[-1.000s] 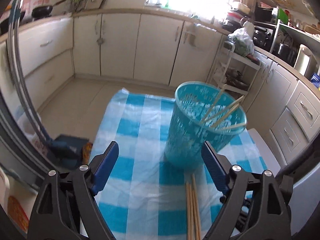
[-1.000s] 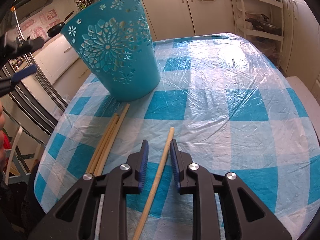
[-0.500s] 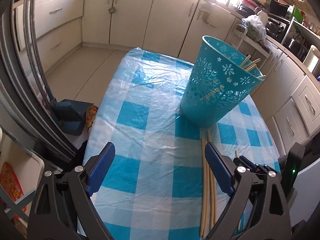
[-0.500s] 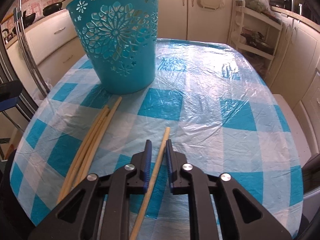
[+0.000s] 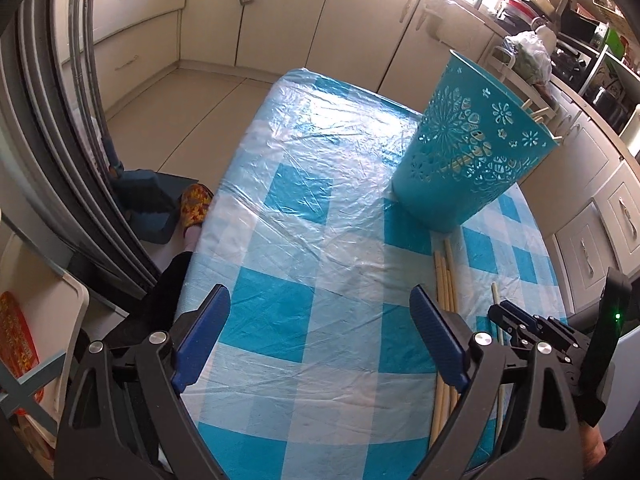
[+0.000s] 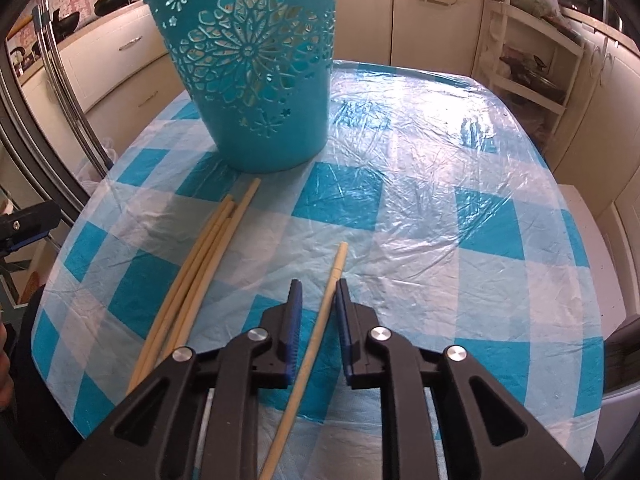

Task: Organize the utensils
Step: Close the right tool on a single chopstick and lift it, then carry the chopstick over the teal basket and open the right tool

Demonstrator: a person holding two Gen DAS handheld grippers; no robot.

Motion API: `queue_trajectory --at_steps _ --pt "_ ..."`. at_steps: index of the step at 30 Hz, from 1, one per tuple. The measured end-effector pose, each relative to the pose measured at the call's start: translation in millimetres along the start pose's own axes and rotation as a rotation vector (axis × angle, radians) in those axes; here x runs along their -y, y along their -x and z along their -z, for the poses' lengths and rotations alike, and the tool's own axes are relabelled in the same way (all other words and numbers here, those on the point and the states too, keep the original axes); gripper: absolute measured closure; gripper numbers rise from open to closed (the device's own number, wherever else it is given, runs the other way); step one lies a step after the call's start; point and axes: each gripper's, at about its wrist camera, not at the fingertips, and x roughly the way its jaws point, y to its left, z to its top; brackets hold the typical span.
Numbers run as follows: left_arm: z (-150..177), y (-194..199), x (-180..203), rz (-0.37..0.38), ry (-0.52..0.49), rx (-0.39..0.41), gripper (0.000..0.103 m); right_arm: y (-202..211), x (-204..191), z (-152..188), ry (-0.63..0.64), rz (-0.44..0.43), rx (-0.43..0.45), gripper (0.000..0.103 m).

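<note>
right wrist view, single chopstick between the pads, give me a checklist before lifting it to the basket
1. Single chopstick lies between the pads of the right hand-held gripper: ok.
2. Pads pressing on it: not ok; gaps show on both sides and the jaws are opening.
3. Bundle of chopsticks lies clear to the left of the right pads: ok.
4. Teal basket stands upright on the checked tablecloth: ok.
5. Left hand-held gripper is open, empty and away from the single chopstick: ok.
6. Room in the basket: cannot tell; only stick tips show above its rim.
</note>
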Motion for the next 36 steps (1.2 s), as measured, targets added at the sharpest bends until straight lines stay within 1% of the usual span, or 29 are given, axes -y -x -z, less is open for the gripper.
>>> queue_trajectory --at_steps 5,8,11,12,14,17,19,24,30,36 --pt "5 -10 9 -0.003 -0.028 -0.013 0.016 -2 -2 -1 -0.010 -0.004 -0.001 0.087" --pt "8 -16 9 -0.006 -0.024 -0.023 0.016 -2 2 -2 -0.028 -0.030 -0.008 0.088" --pt "9 -21 9 -0.007 -0.019 -0.027 0.016 -2 3 -4 -0.027 -0.036 -0.012 0.088" --pt "9 -23 9 -0.009 -0.019 -0.028 0.016 -2 3 -4 -0.022 -0.033 -0.012 0.088" --pt "11 -25 8 -0.008 -0.018 -0.031 0.016 -2 3 -4 -0.019 -0.024 -0.011 0.093" --pt "15 -29 6 -0.008 -0.015 -0.039 0.016 -1 9 -3 -0.056 -0.041 -0.016 0.096" --pt "18 -33 3 -0.007 -0.008 -0.048 0.016 0 11 -2 -0.076 -0.051 -0.018 0.097" --pt "22 -33 5 -0.014 -0.024 -0.035 0.015 7 22 6 -0.140 -0.085 -0.018 0.097" --pt "24 -30 4 -0.022 -0.030 -0.021 0.015 27 34 12 -0.208 -0.141 0.033 0.097" --pt "25 -29 8 -0.037 -0.054 -0.012 0.015 45 40 6 -0.255 -0.203 0.083 0.097"
